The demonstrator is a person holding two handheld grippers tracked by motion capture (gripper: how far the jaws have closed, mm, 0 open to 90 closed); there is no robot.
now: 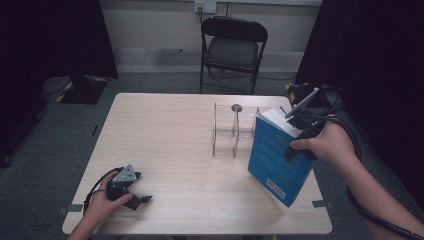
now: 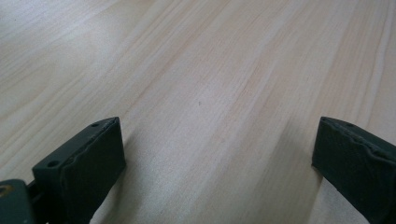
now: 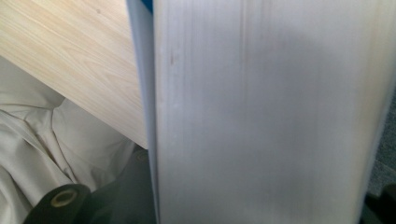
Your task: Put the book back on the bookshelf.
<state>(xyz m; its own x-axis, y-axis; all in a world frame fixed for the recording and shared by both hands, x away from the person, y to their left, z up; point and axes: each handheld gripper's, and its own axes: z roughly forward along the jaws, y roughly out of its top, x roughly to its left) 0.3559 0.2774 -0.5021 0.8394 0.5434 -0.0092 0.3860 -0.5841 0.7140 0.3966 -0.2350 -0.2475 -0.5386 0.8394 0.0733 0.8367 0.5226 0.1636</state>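
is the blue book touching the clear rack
Cannot tell. In the high view the book, held tilted by the right claw, overlaps the rack at its right end, so neither a gap nor a contact shows plainly.

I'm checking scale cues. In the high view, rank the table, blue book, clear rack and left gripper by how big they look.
1. Table
2. Blue book
3. Clear rack
4. Left gripper

The book may gain from being nearer the camera than the rack.
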